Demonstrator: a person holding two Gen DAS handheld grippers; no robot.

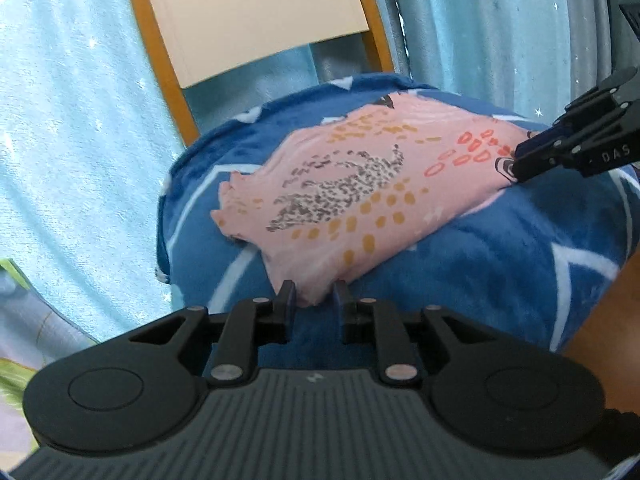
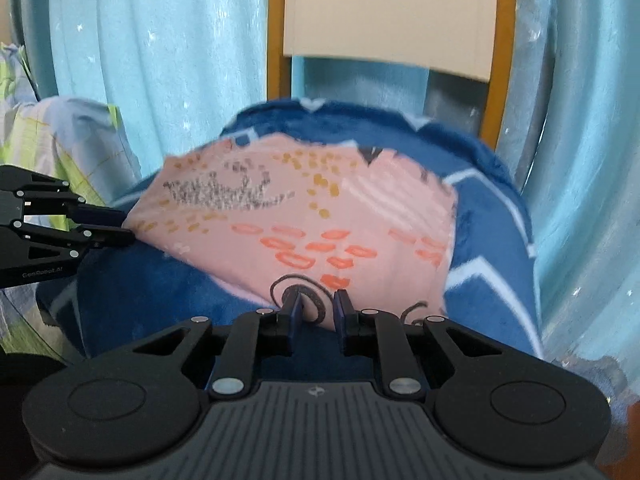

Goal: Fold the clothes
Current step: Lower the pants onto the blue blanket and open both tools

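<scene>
Pink garment, printed with grey speckles, mustard dots and coral ovals, lies in a folded slab on top of a blue blanket with white zigzag lines; the blanket covers the seat of a chair with an orange frame and a cream backrest.

Left of the garment, in the right wrist view, a crumpled cloth in pale lilac and lime lies against a light blue curtain.

At the garment's left edge sits the left gripper. Its own camera shows the two fingers with a gap between them and a bunched corner of the pink fabric lying in that gap; whether they pinch it I cannot tell.

At the garment's right edge, the right gripper has its fingers parted too, one on each side of a dark ring print on the hem. The fabric sits between them, but a firm clamp cannot be confirmed.

Right of the garment, the blanket drapes over the seat edge, and the curtain hangs behind it.
</scene>
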